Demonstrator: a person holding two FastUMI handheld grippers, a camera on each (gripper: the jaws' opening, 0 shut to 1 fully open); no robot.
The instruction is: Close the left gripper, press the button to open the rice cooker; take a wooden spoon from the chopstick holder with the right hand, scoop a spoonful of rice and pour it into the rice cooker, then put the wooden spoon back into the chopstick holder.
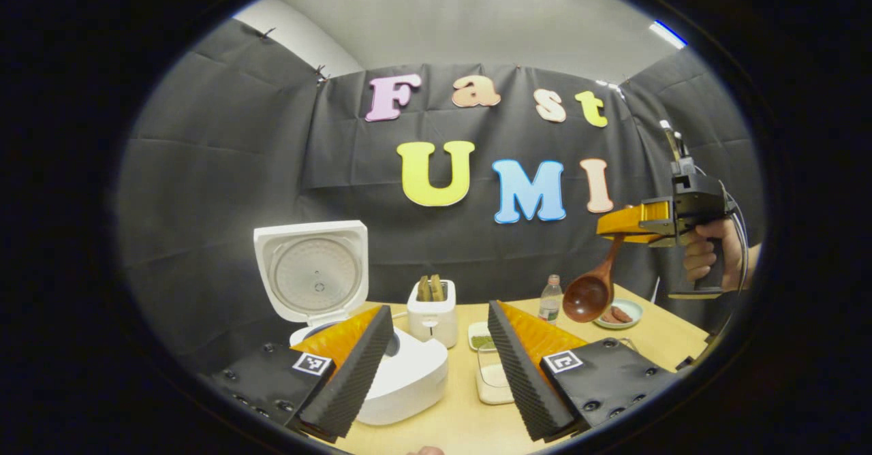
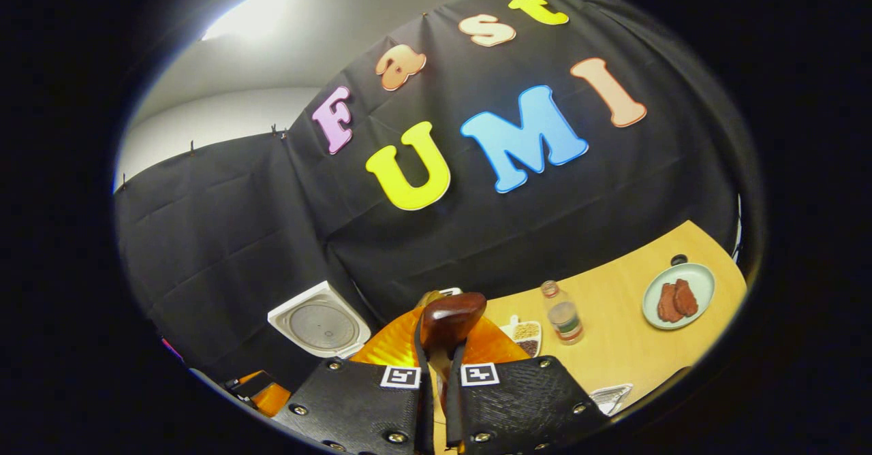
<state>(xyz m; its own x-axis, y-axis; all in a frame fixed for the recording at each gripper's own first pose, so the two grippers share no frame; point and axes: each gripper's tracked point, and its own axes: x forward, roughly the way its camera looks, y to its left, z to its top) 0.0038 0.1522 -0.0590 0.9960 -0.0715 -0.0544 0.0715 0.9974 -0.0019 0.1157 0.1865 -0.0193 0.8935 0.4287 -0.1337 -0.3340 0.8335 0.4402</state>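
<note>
Between ridged fingers (image 2: pixel 455 400), glossy wooden spoon (image 2: pixel 449 319)

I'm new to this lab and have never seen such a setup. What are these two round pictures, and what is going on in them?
No robot here: a person holds a two-finger claw in each hand, and each claw carries a camera looking along its own fingers.

In the left gripper view, the left claw is open above a wooden table. Beyond it stand a white rice cooker with its lid up, a toaster, a bottle and a plate. At the right, a hand holds the right claw, with a wooden spoon hanging from it, bowl down.

The right gripper view looks from that claw: its fingers are shut on the spoon's handle.
</note>
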